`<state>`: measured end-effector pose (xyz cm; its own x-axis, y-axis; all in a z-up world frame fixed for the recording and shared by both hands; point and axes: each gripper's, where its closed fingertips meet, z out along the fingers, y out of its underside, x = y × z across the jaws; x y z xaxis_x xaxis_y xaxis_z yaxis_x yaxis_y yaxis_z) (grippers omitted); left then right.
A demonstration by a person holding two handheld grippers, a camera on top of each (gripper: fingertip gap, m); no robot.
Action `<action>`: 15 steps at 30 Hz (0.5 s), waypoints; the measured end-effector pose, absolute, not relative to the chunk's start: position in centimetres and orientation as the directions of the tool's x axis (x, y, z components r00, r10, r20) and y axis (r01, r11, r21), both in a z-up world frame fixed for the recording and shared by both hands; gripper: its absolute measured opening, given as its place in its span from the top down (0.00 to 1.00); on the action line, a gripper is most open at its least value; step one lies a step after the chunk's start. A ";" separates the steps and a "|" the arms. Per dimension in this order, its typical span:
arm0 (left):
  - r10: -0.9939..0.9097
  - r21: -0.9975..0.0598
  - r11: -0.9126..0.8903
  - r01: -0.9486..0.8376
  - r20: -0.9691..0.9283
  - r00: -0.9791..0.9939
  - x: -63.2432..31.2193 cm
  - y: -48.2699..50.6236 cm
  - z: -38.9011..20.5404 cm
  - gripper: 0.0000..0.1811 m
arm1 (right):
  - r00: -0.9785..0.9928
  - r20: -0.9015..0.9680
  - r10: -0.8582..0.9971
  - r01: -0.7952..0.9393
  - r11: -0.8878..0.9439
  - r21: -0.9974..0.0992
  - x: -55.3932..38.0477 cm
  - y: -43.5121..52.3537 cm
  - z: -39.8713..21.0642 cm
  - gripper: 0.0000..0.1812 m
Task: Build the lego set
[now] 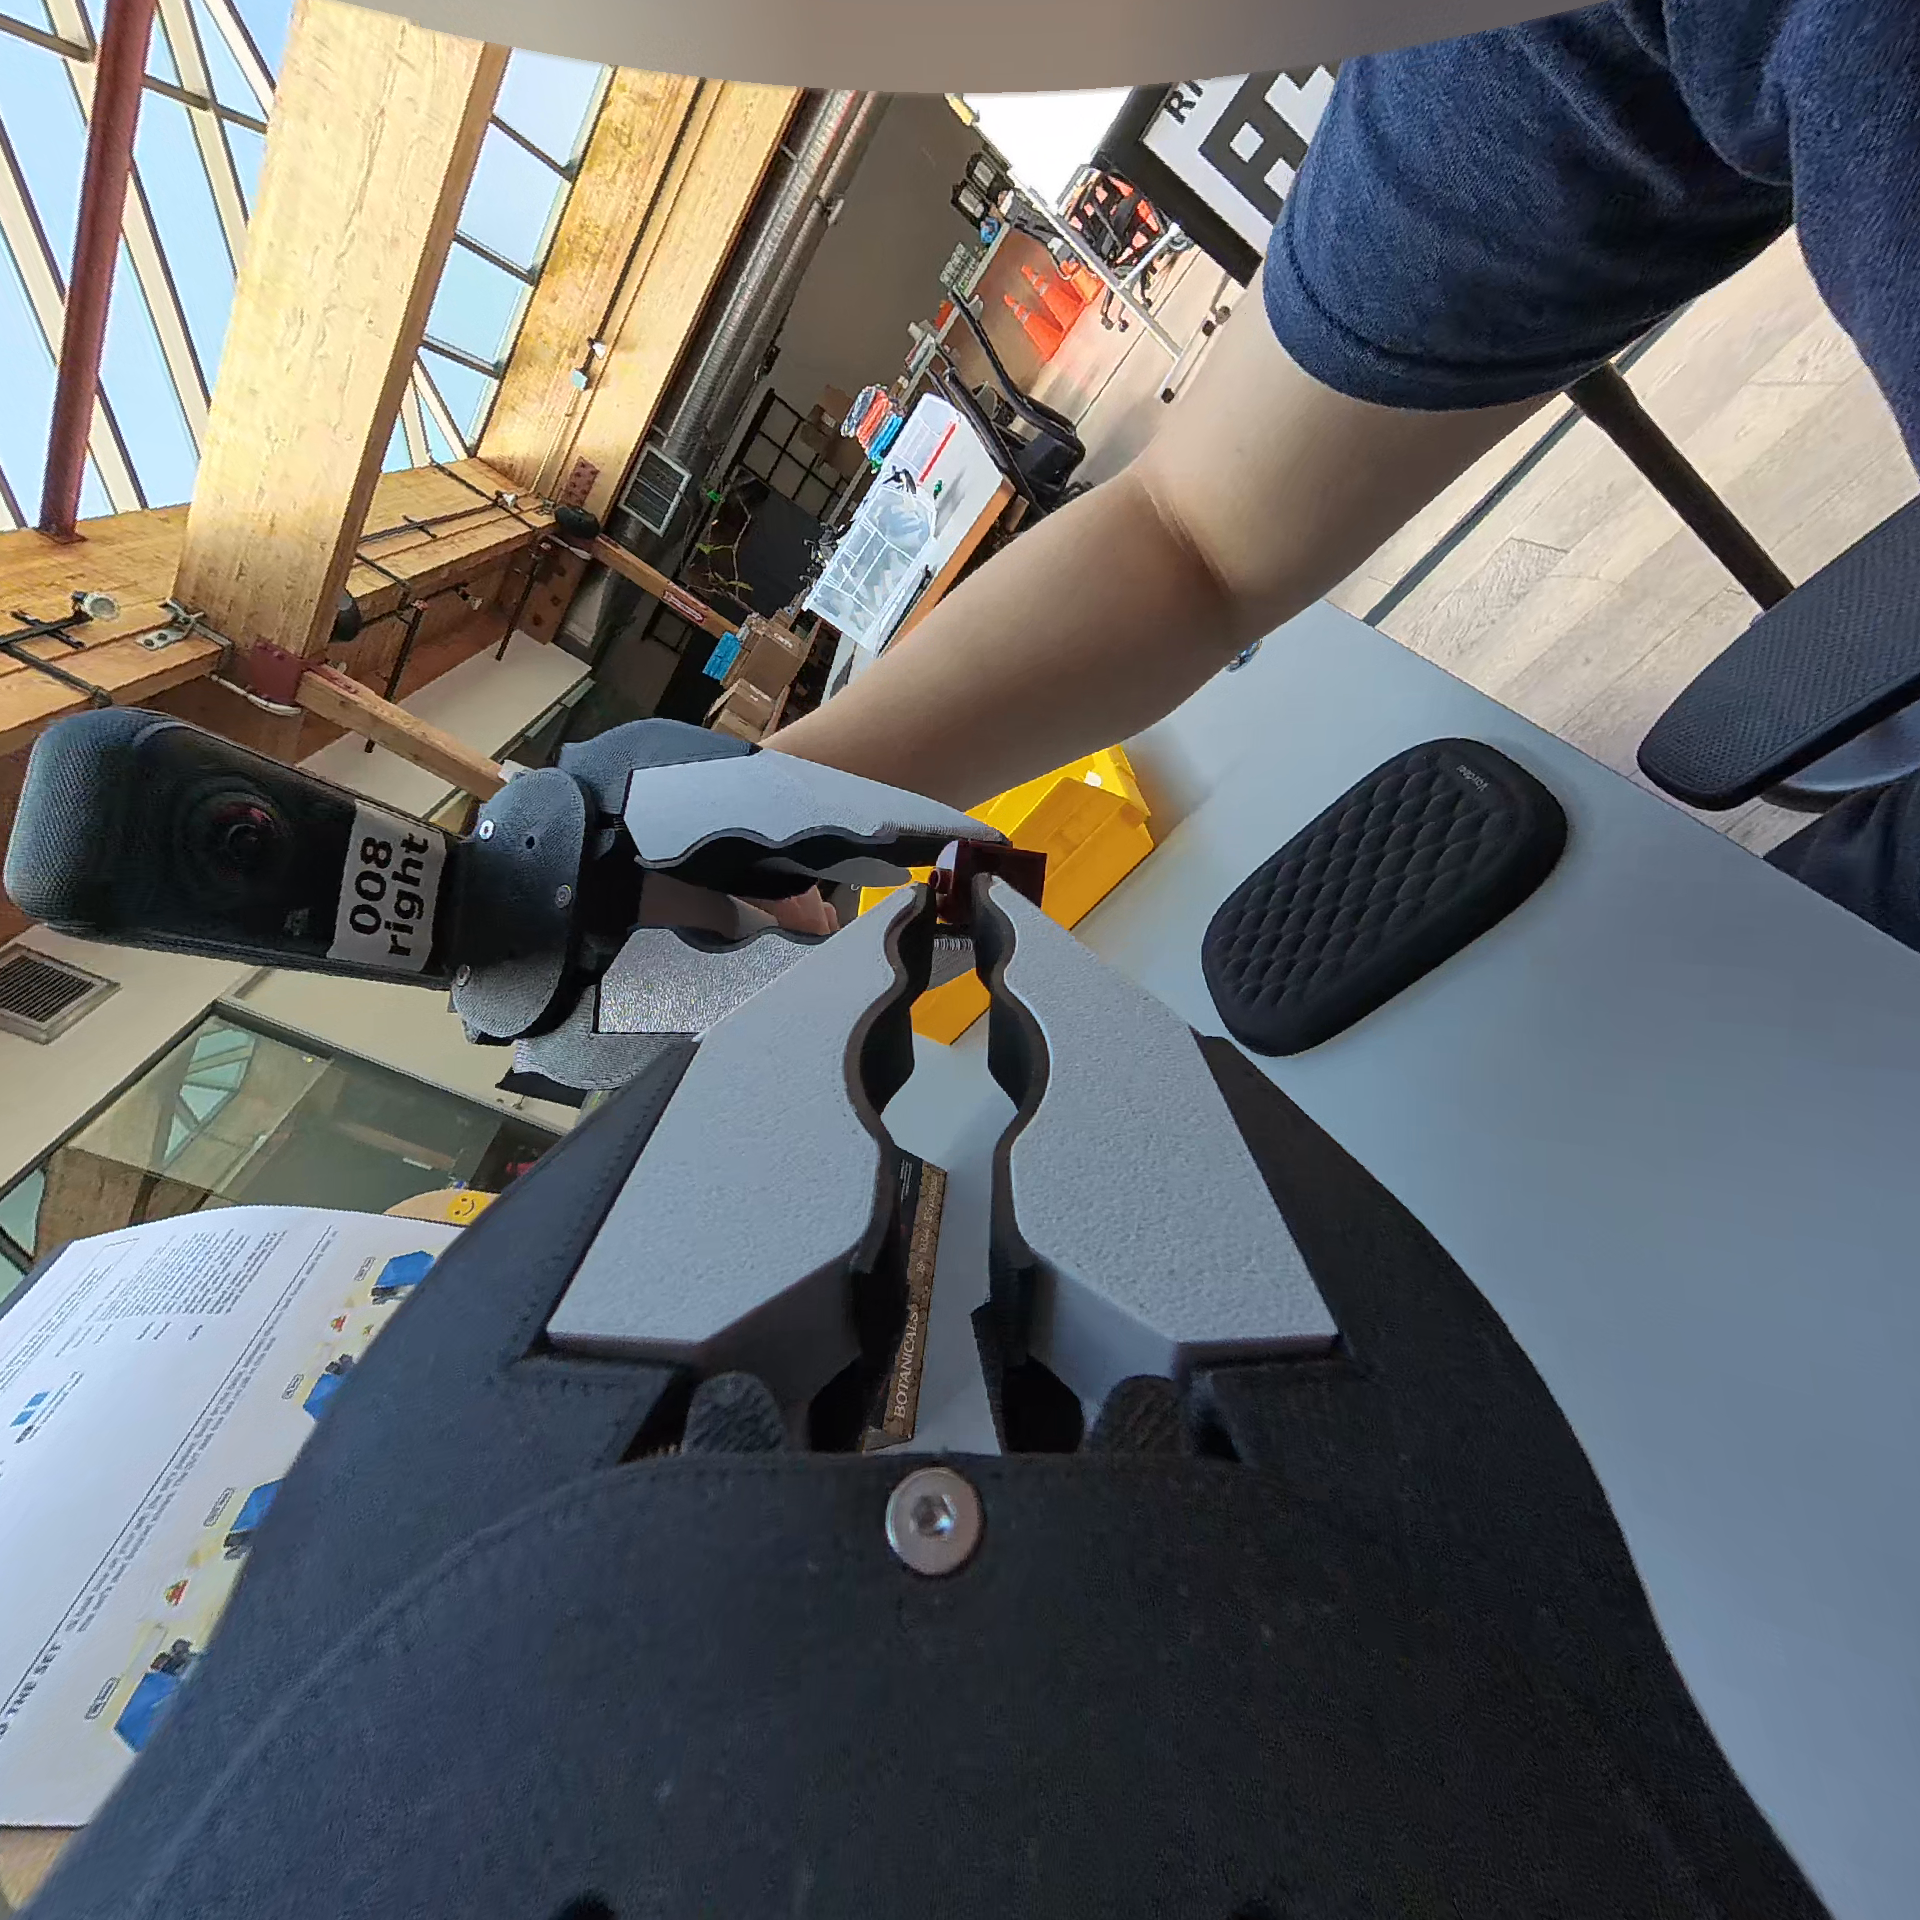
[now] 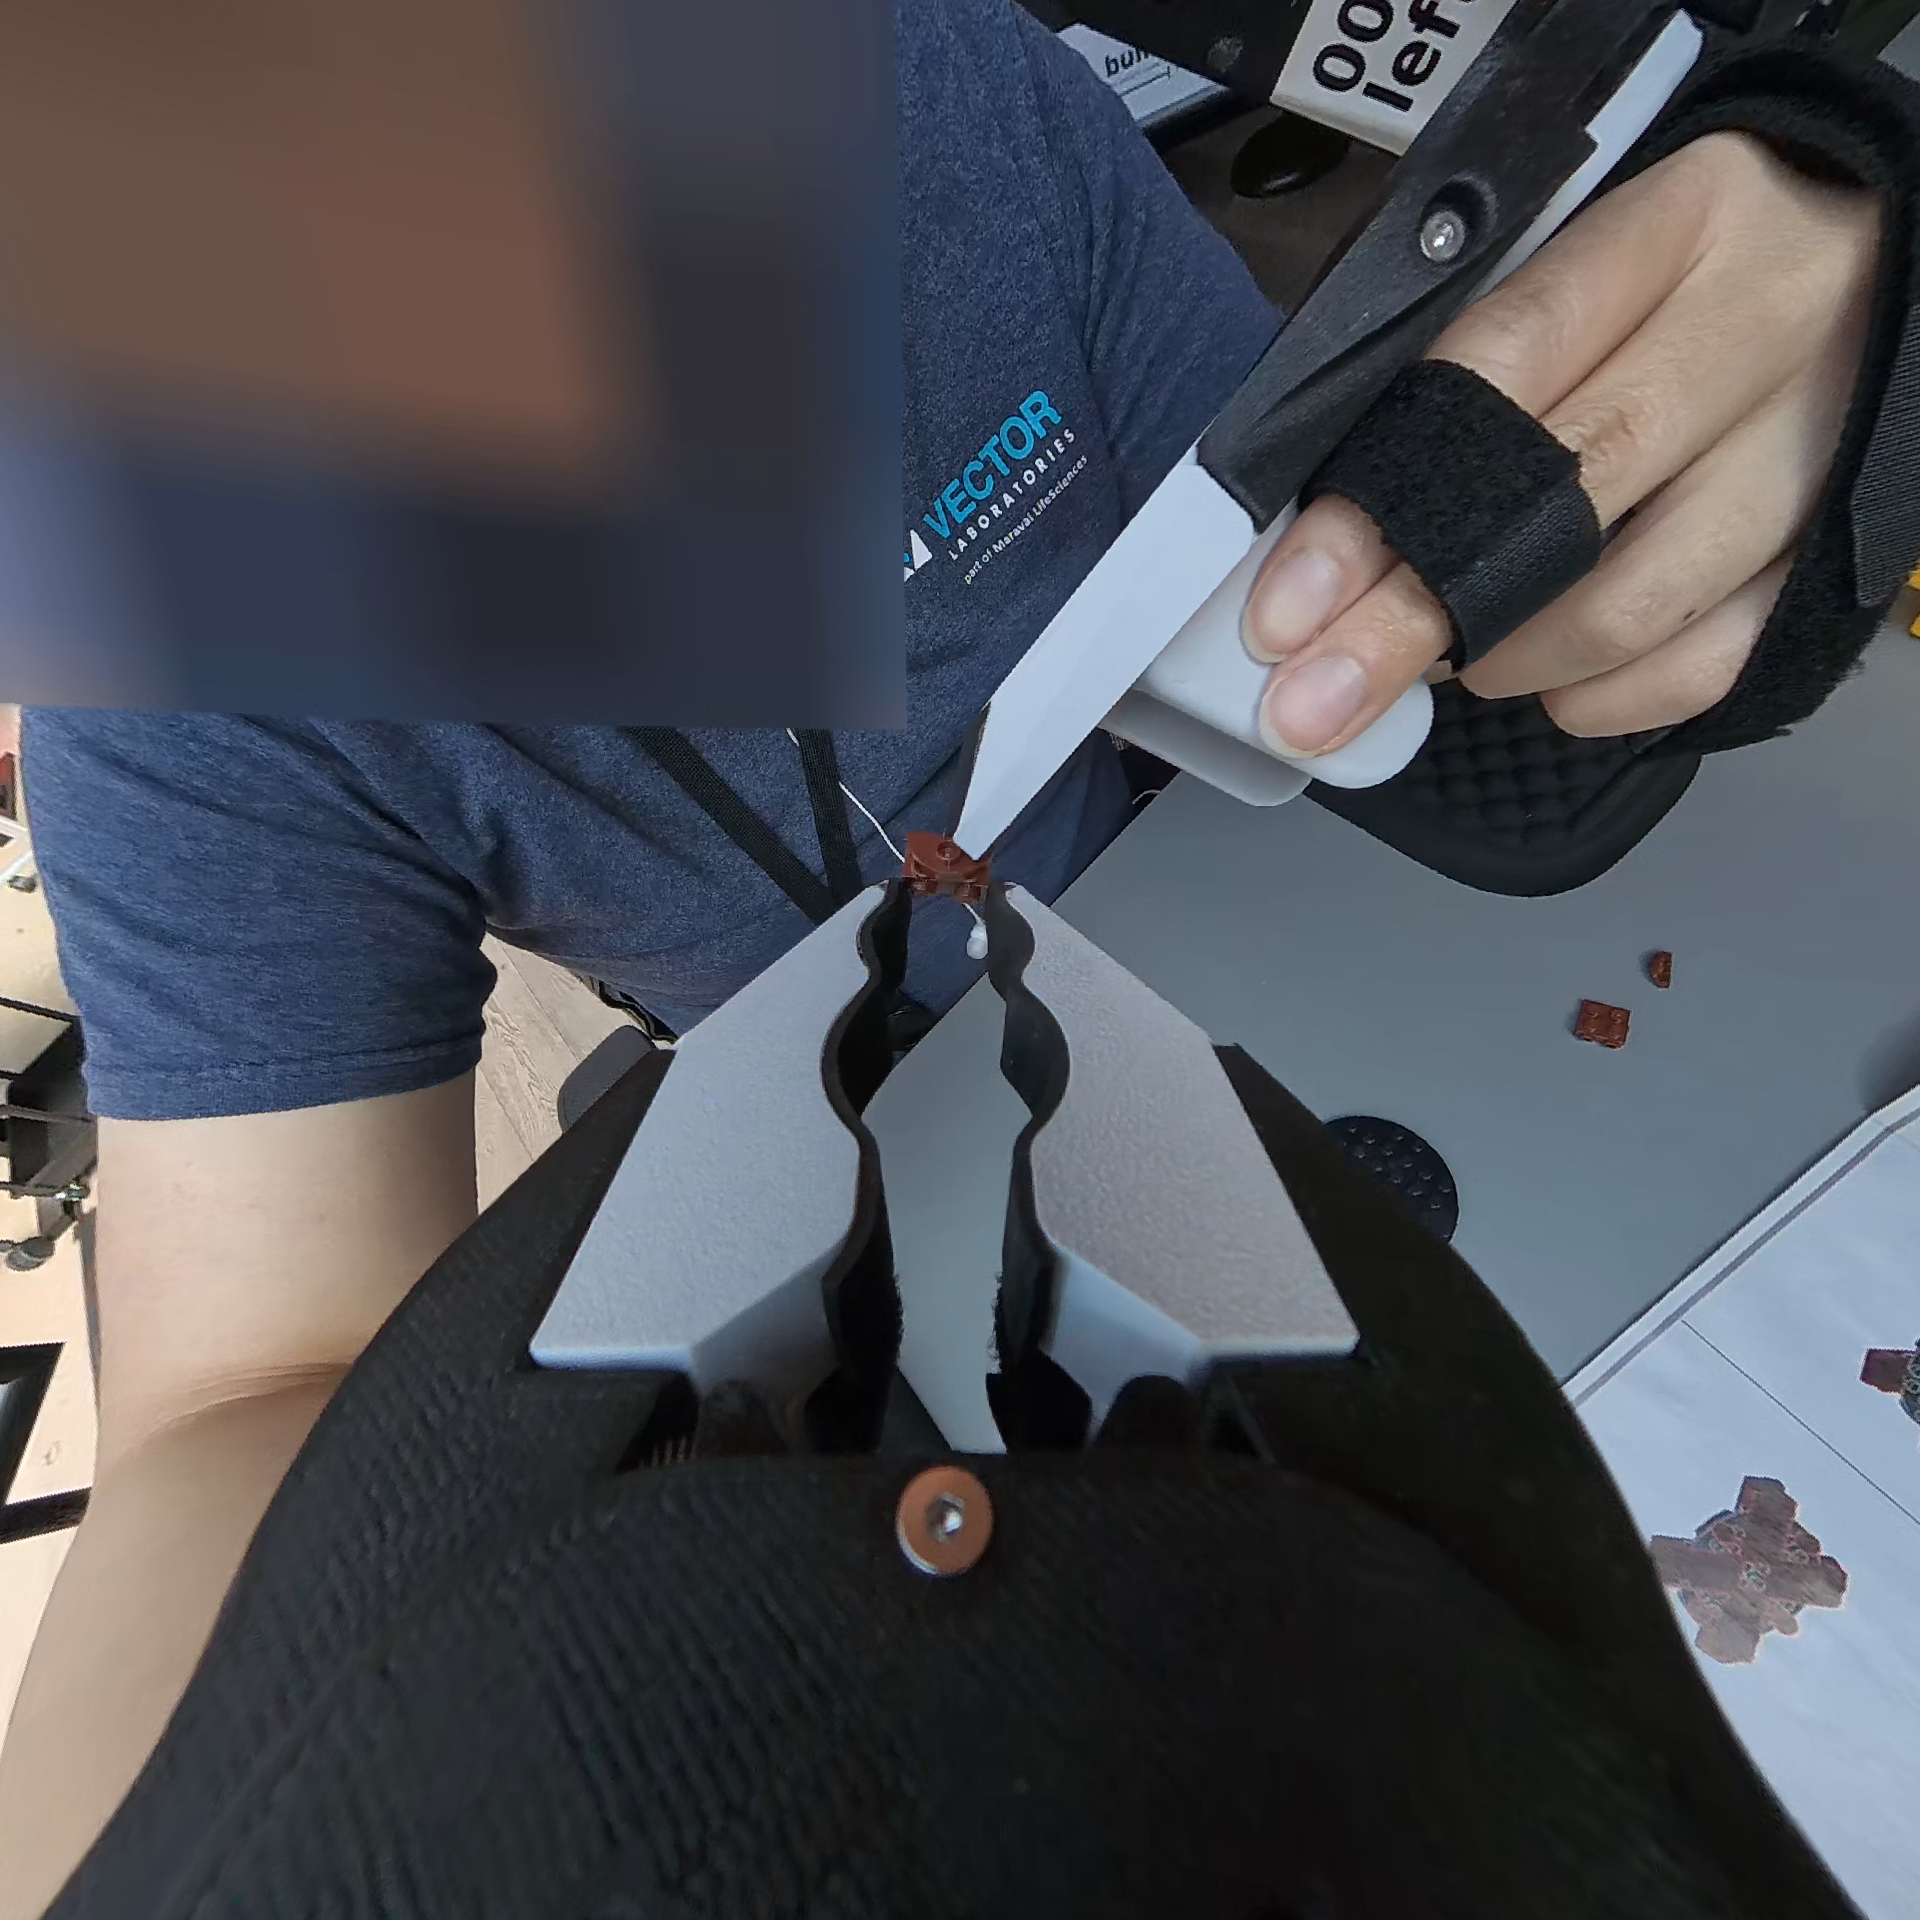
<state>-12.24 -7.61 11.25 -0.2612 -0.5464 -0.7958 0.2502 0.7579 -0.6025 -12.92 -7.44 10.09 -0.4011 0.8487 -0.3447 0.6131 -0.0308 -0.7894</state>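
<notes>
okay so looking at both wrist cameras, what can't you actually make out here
- Brown lego pieces at the fingertips: too small in both wrist views to tell whether they are pressed together.
- Left gripper: its fingertips cover the join, so which piece it grips is unclear.
- Yellow bin, left wrist view: contents hidden behind both grippers.
- Instruction sheet, right wrist view: cut off by the edge and the gripper body.
- Two loose brown pieces: too small to tell their shape.

Grey table (image 2: 1299, 997): brown bricks (image 2: 1603, 1023), black wrist pad (image 1: 1382, 894), yellow bin (image 1: 1081, 831), instruction sheet (image 1: 156, 1403).
</notes>
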 end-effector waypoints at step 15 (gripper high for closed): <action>-0.524 -0.598 0.776 0.200 -0.788 -0.322 -12.0 -7.5 9.7 0.98 | -0.378 -0.299 0.876 0.579 -0.028 -0.815 -12.8 -7.4 8.7 0.92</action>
<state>-12.02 -7.51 9.72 -0.3220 -0.5244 -0.7882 0.1998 0.7762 -0.5980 -12.83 -7.35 8.67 -0.3779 0.8763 -0.2989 0.5789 -0.0283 -0.8149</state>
